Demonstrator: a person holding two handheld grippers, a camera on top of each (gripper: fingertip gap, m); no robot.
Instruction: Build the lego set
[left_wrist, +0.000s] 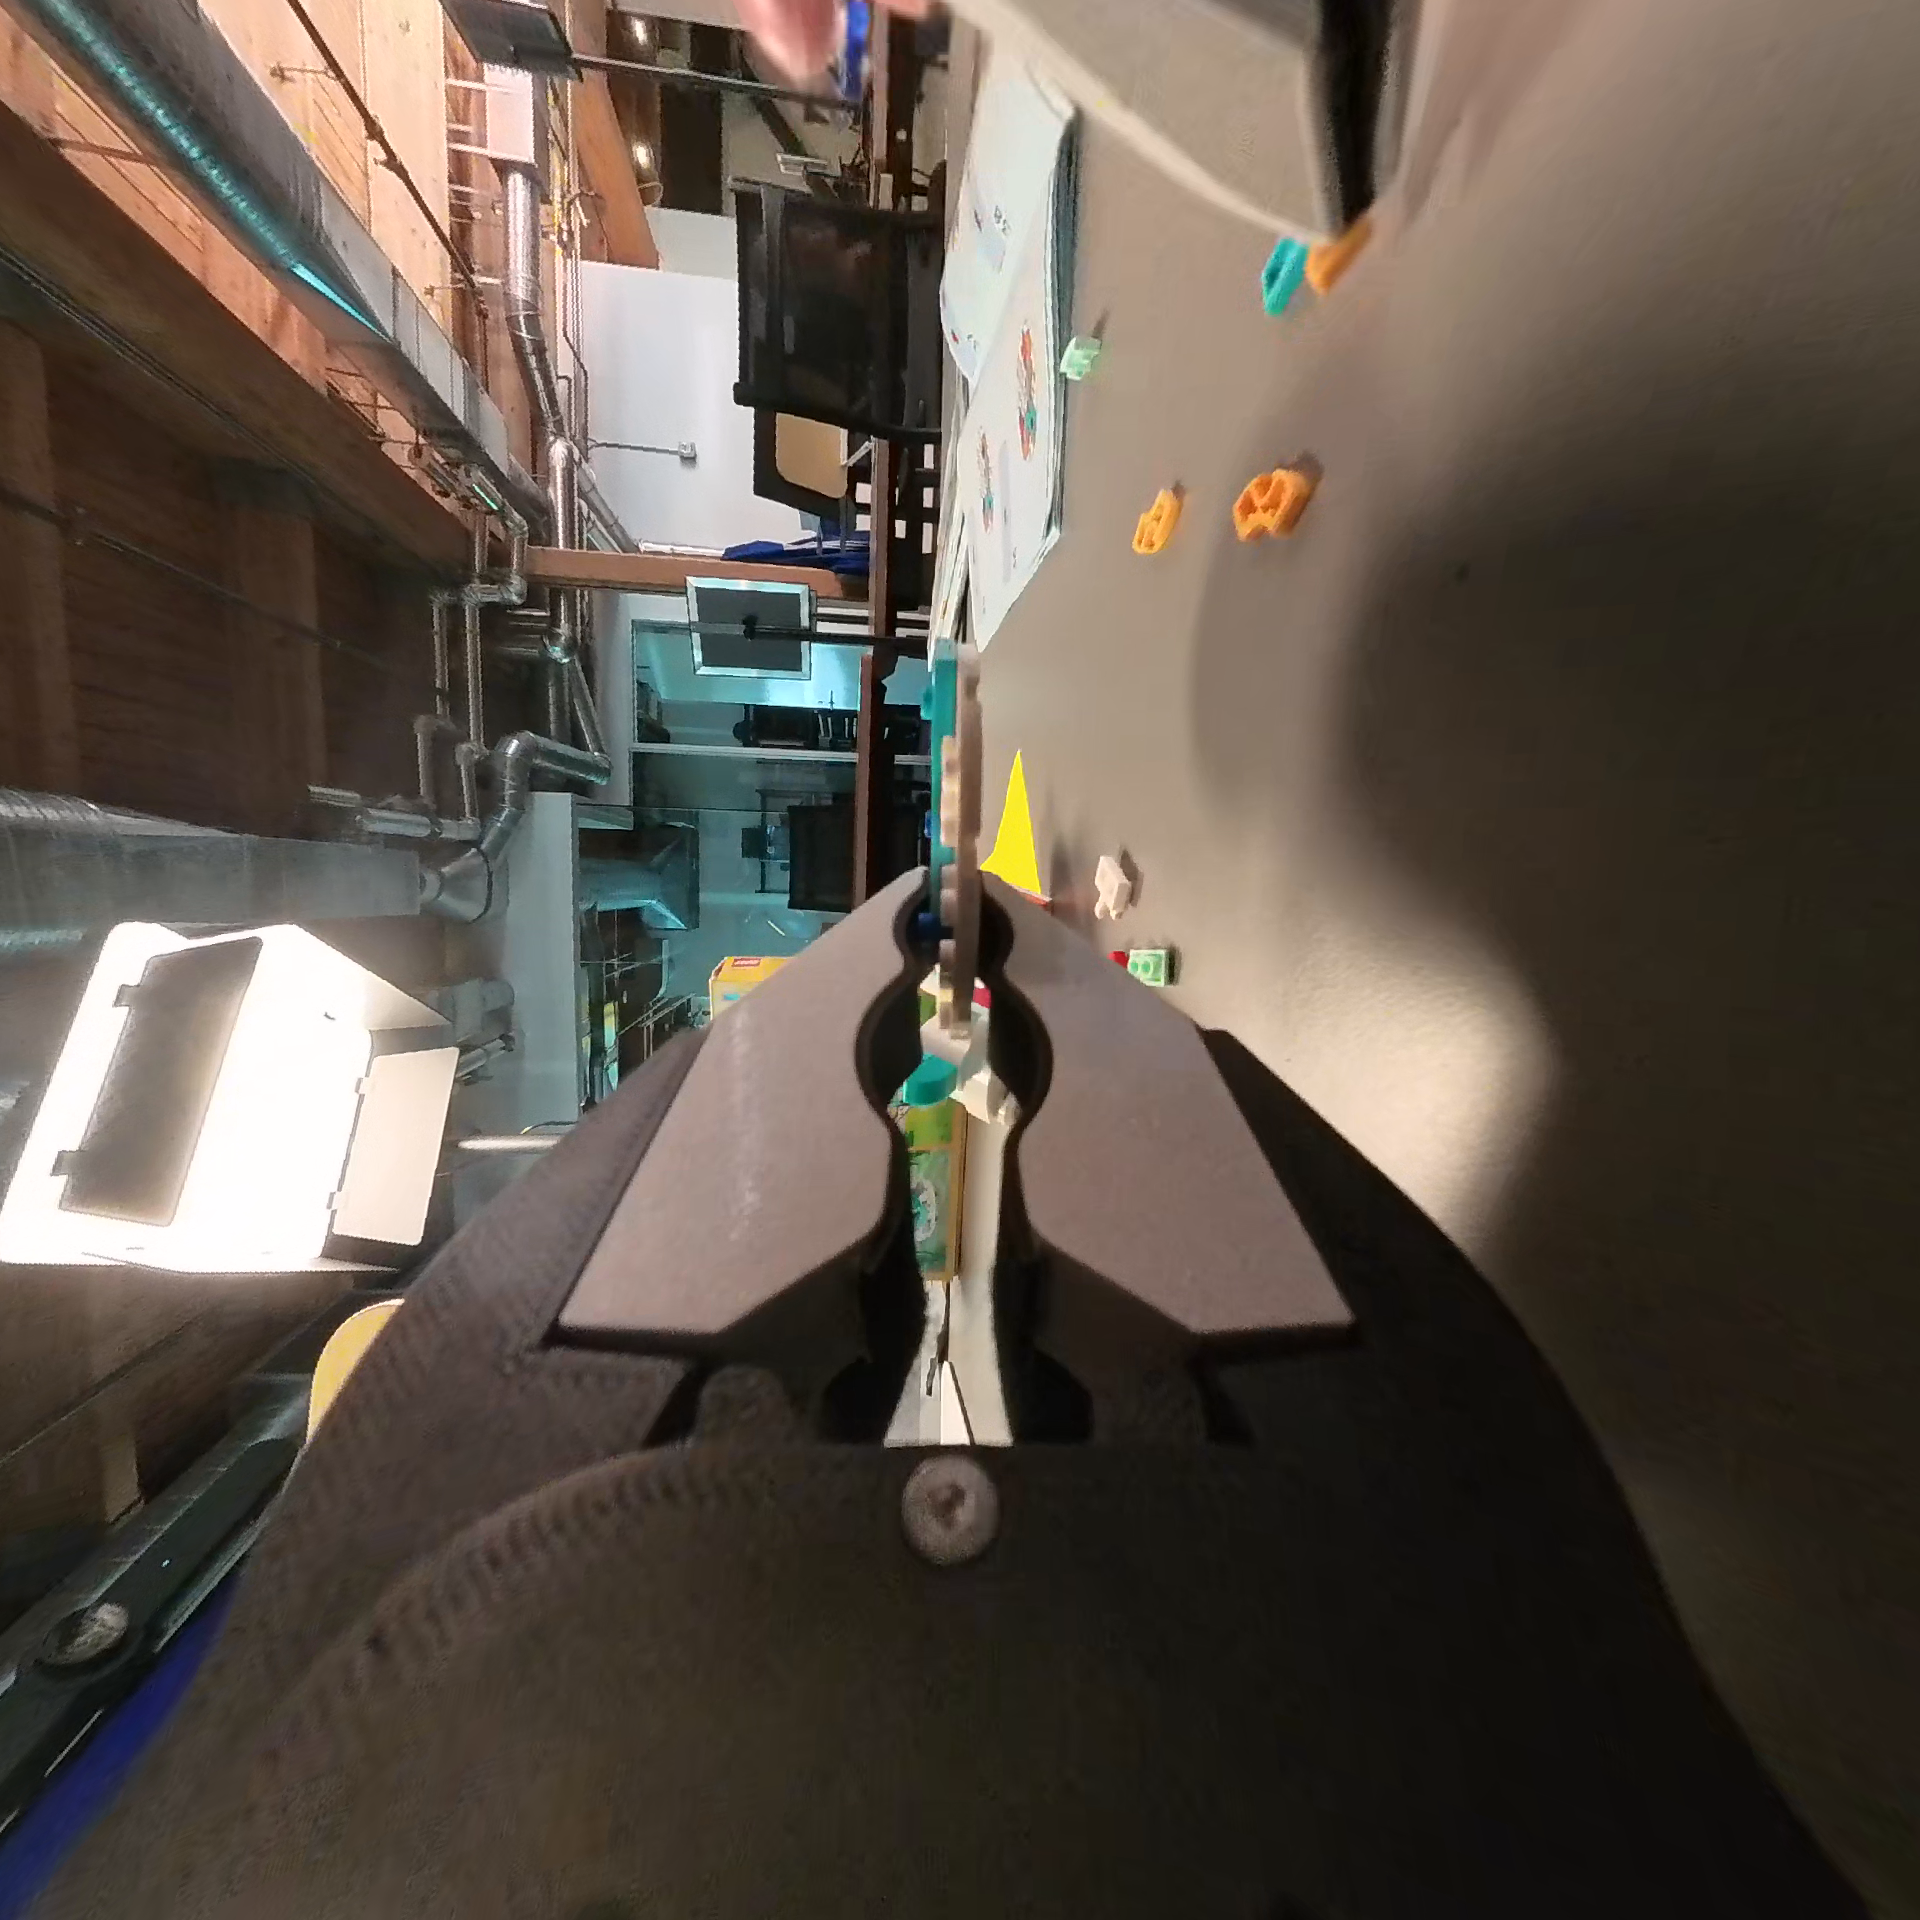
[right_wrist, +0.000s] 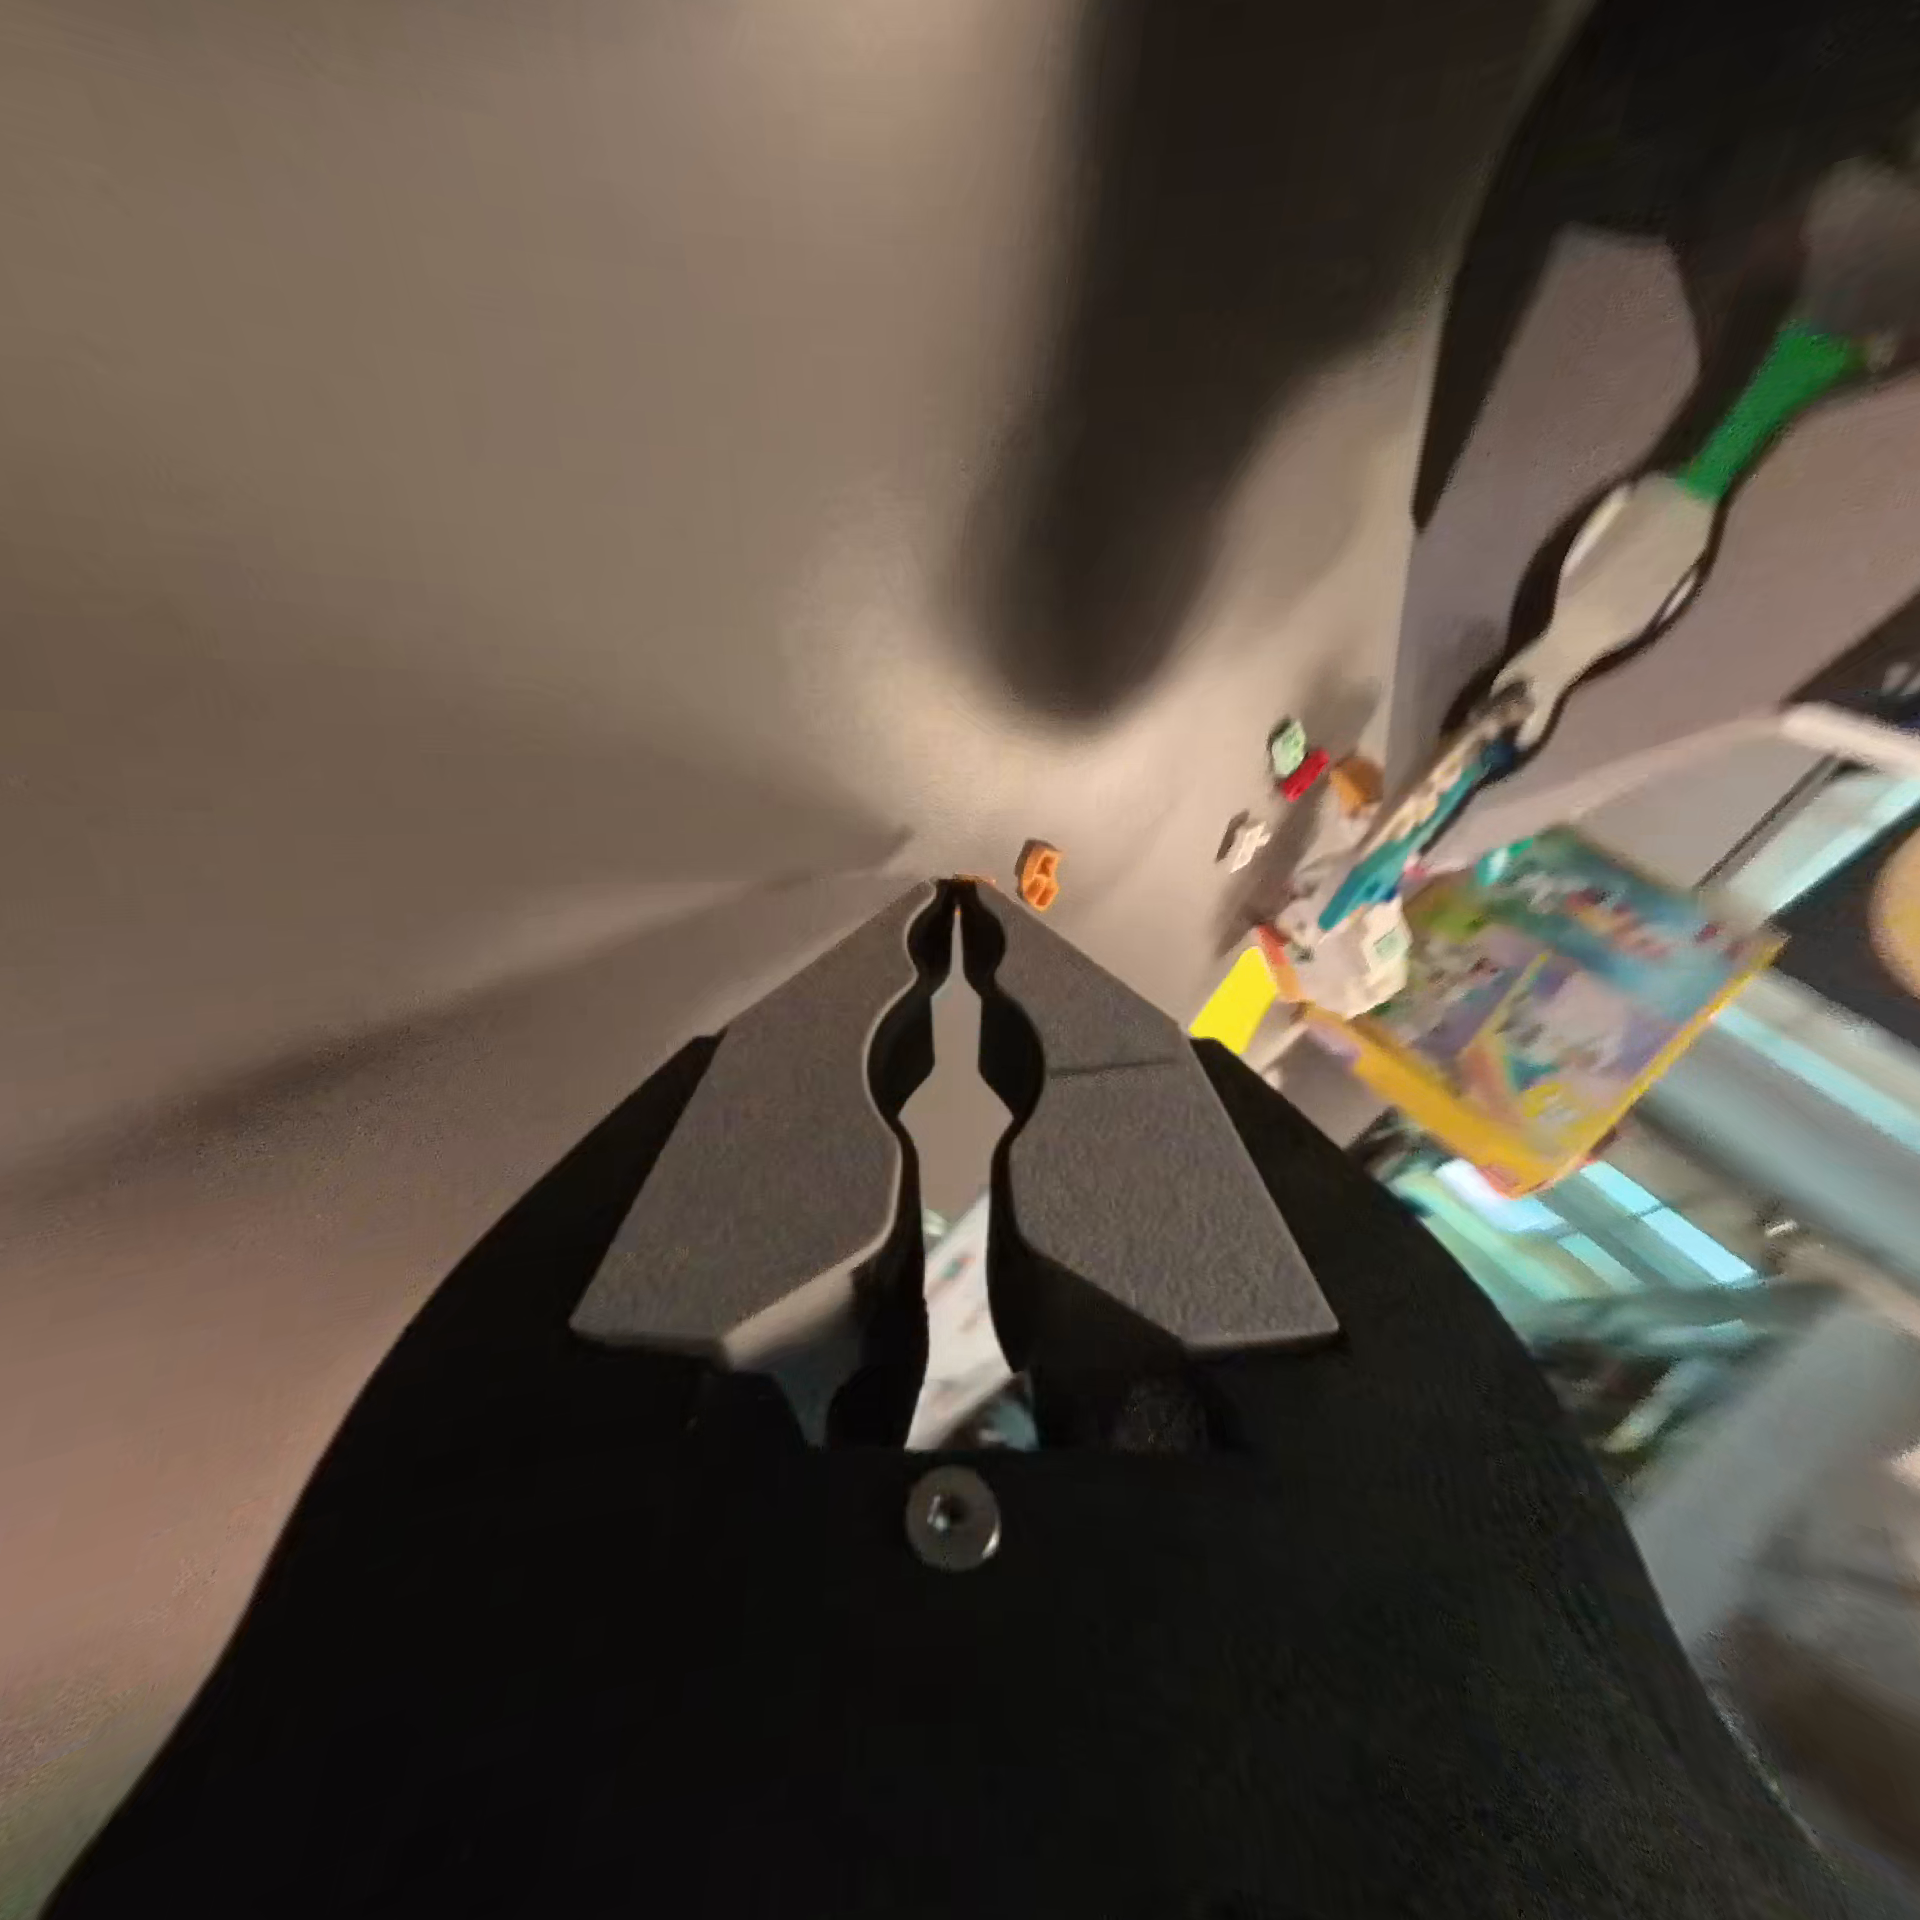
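Silver ducts (left_wrist: 530, 343) run along a ceiling of wooden beams (left_wrist: 343, 197) beside a brick wall (left_wrist: 156, 644). A bright white lamp (left_wrist: 208, 1091) glares near the camera. Farther off stand a black mesh chair (left_wrist: 831, 312), a white wall (left_wrist: 665, 416) and a glass partition (left_wrist: 727, 748).

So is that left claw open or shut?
Shut: the left claw is clamped on the teal plate, which sticks out past its tips.
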